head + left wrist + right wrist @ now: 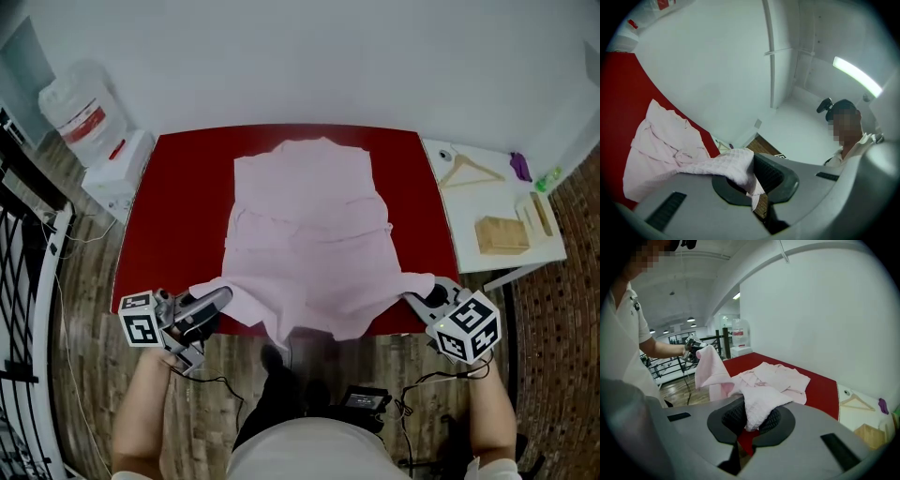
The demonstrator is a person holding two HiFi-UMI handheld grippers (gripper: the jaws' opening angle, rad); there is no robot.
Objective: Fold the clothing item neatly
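We see red table (178, 206), white wall (328, 66) | head view misses ceiling light (858, 77) | left gripper (218, 299), right gripper (414, 300) pinching garment (305, 234)

White walls (281, 56), wooden floor (84, 272)

We are in a plain work room, like a test lab. Bare white walls (328, 56) stand behind one red table (169, 187). A water cooler (80, 114) stands beside it, and a small white table (464, 211) holds a hanger (469, 171) and wooden blocks (502, 234).
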